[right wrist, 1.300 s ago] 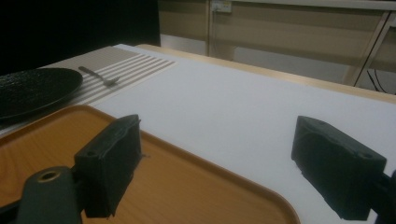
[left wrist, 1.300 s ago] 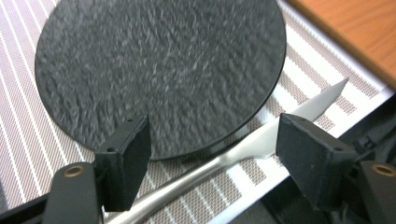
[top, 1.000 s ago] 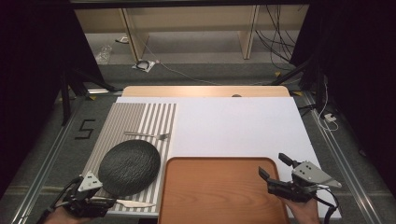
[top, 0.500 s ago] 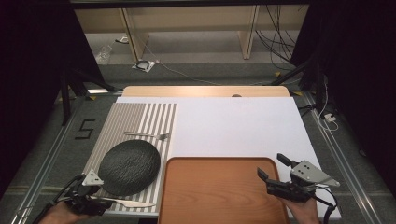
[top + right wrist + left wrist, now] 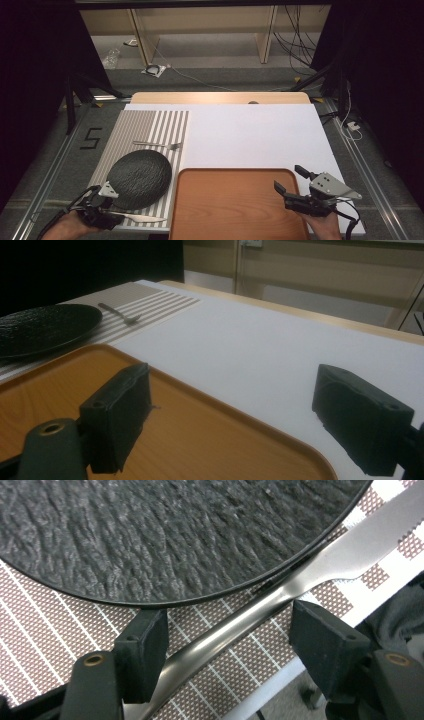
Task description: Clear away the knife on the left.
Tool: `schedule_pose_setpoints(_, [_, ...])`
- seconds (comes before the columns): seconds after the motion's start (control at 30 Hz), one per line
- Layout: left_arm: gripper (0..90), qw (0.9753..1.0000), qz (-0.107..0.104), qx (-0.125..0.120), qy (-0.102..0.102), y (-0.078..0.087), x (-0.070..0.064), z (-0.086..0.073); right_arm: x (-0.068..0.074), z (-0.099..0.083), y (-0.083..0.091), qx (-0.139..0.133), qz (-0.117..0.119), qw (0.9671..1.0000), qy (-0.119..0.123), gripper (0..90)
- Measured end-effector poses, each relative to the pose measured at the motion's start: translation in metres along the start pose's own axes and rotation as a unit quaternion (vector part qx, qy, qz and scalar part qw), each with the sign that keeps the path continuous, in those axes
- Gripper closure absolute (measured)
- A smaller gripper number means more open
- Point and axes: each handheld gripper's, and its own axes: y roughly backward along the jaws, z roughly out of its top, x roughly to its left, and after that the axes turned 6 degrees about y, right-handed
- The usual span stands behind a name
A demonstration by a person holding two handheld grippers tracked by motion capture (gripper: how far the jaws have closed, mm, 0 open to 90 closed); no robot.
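A silver knife (image 5: 136, 217) lies on the striped placemat (image 5: 150, 125), just in front of a round black textured plate (image 5: 139, 178). My left gripper (image 5: 102, 212) sits low at the mat's near left corner. In the left gripper view it (image 5: 230, 630) is open, with one jaw on each side of the knife (image 5: 310, 575) handle, beside the plate (image 5: 175, 530) rim. A fork (image 5: 157, 145) lies beyond the plate. My right gripper (image 5: 288, 178) hovers open over the right edge of the brown tray (image 5: 230, 210), holding nothing (image 5: 230, 405).
A white sheet (image 5: 250, 135) covers the table's middle and right, over a wooden top (image 5: 220, 97). The tray (image 5: 190, 440) rim runs between the right jaws. Plate (image 5: 45, 327) and fork (image 5: 120, 314) lie far left there. Cables and shelf legs stand on the floor beyond.
My left gripper has shifted slightly nearer the table's front edge, around the knife handle. The right gripper has barely moved.
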Motion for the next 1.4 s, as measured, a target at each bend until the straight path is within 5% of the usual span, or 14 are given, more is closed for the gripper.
schedule_pose_setpoints(0.27, [43.4, 0.9987, -0.009, 0.037, -0.035, 0.002, -0.004, 0.007, 0.001, 0.0, 0.0, 0.002, 0.004, 1.0, 0.002, 17.1])
schedule_pose_setpoints(0.5, [52.7, 0.9946, -0.002, 0.072, -0.074, 0.001, -0.012, 0.016, 0.001, 0.0, 0.0, 0.0, 0.002, 1.0, 0.002, 17.7])
schedule_pose_setpoints(0.87, [65.2, 0.9905, -0.011, 0.078, -0.112, 0.002, -0.018, 0.017, 0.001, 0.0, 0.0, 0.0, 0.004, 1.0, 0.001, 18.0])
schedule_pose_setpoints(1.2, [71.4, 0.9841, -0.009, 0.091, -0.152, 0.001, -0.024, 0.019, 0.001, 0.0, -0.001, 0.001, 0.004, 1.0, 0.001, 18.1])
schedule_pose_setpoints(1.4, [76.0, 0.9831, -0.005, 0.096, -0.156, 0.001, -0.027, 0.02, 0.001, -0.001, -0.002, 0.004, 0.008, 1.0, 0.003, 18.2])
